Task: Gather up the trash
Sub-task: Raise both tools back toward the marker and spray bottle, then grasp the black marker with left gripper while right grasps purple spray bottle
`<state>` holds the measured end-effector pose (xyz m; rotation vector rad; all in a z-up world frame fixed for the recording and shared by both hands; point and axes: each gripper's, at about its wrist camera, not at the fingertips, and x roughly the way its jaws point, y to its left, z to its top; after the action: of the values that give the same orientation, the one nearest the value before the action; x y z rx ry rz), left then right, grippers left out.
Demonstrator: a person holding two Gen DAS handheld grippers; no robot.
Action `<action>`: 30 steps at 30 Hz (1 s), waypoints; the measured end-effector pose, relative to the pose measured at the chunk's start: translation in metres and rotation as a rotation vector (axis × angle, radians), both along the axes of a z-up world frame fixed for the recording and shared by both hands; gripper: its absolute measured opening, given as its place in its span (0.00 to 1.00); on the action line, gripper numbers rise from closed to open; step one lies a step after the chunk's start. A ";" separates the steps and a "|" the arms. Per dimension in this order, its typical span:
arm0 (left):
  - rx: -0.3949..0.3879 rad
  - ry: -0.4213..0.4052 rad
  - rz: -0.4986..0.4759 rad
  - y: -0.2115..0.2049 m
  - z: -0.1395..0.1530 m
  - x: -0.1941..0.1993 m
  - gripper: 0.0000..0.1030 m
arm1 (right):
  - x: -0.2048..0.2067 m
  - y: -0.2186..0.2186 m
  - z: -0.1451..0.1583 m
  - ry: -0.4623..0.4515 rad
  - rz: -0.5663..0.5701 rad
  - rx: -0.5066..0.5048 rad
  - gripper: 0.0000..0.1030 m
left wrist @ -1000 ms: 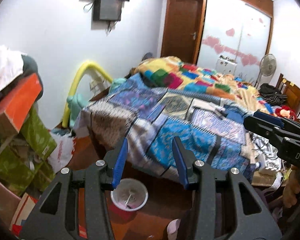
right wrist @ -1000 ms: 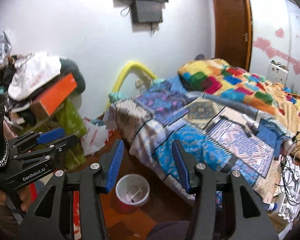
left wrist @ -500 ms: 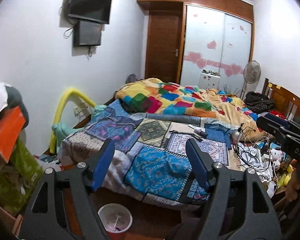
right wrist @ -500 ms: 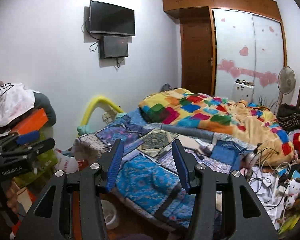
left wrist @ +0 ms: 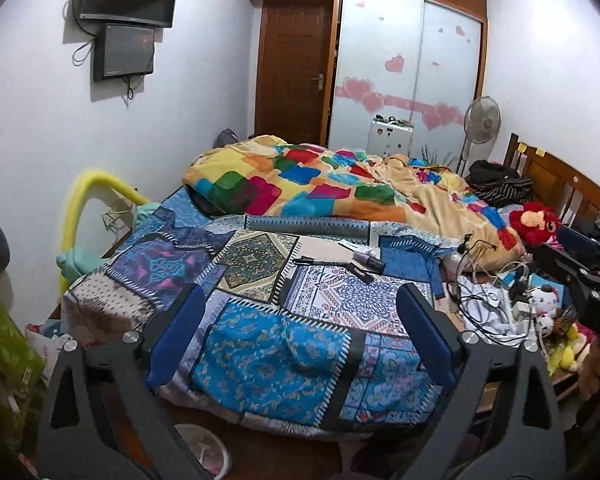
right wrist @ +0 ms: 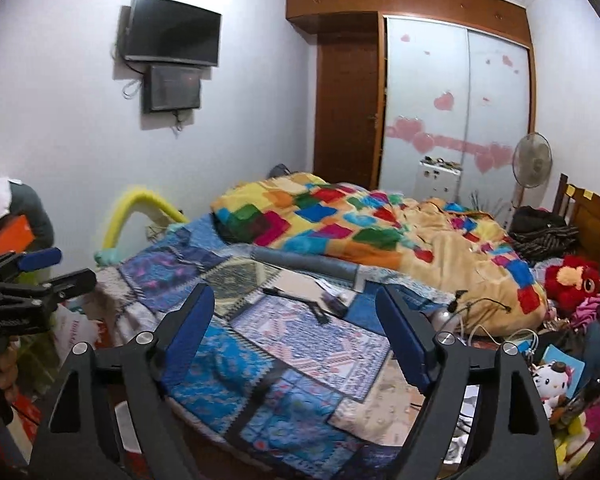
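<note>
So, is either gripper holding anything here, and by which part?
Nothing is held. The left gripper and right gripper are both open and empty above the bed.

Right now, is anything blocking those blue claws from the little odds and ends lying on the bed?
Nothing visible does. The left gripper and right gripper are both open and empty above the patchwork bedspread. The small items lie uncovered further up the bed, with only flat cloth between.

Even, cool indoor light, no hard shadows. Mild glare on the wardrobe doors (left wrist: pixel 410 72). Strong fisheye bending, dark vignette in corners. Right wrist view softer: motion blur on the quilt (right wrist: pixel 340 224); left is sharp.
</note>
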<state>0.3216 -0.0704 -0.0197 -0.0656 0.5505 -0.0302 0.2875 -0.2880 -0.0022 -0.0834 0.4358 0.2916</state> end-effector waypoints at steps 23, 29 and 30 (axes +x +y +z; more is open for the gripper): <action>-0.022 0.283 -0.168 -0.024 -0.165 0.296 0.85 | 0.214 -0.047 -0.140 0.382 -0.079 0.076 0.79; 0.046 0.318 -0.250 -0.032 -0.209 0.353 0.85 | 0.271 -0.037 -0.177 0.437 -0.025 0.064 0.73; 0.064 0.323 -0.273 -0.036 -0.217 0.362 0.85 | 0.280 -0.034 -0.184 0.449 -0.011 0.057 0.68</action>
<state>0.6834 -0.1061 -0.2366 0.0688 0.8802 -0.2716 0.5675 -0.3224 -0.1862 0.0418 0.8729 0.3121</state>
